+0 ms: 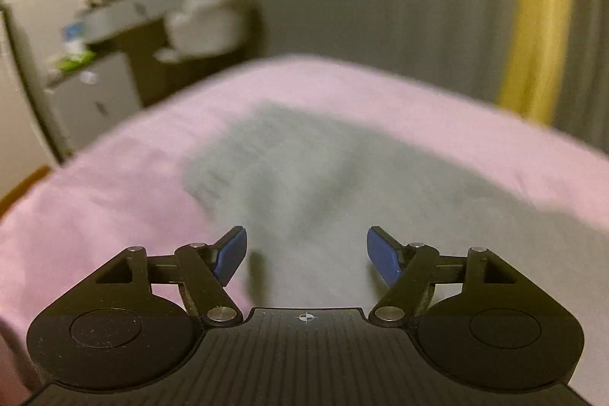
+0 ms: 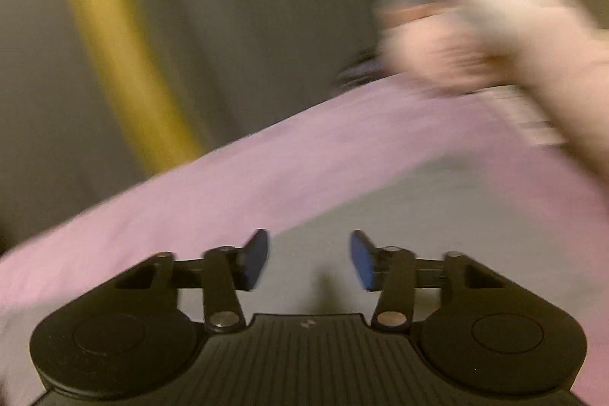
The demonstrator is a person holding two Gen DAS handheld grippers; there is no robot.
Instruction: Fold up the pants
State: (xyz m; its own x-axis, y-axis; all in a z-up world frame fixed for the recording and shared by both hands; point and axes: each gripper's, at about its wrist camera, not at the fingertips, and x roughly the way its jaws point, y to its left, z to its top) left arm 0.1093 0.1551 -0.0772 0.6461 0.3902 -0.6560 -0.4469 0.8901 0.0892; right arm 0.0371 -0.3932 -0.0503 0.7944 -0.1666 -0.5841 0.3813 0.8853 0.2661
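Grey pants (image 1: 304, 185) lie spread on a pink bedsheet (image 1: 114, 200). They also show in the right wrist view (image 2: 437, 215) on the pink sheet (image 2: 266, 170). My left gripper (image 1: 306, 255) is open and empty, just above the near part of the pants. My right gripper (image 2: 309, 259) is open and empty, above the pants near their edge. Both views are blurred by motion.
A white dresser with small items (image 1: 125, 10) and a white chair (image 1: 205, 25) stand beyond the bed at the left. Grey curtains with a yellow strip (image 1: 533, 25) hang behind. A pale blurred bundle (image 2: 495, 44) sits at the bed's far right.
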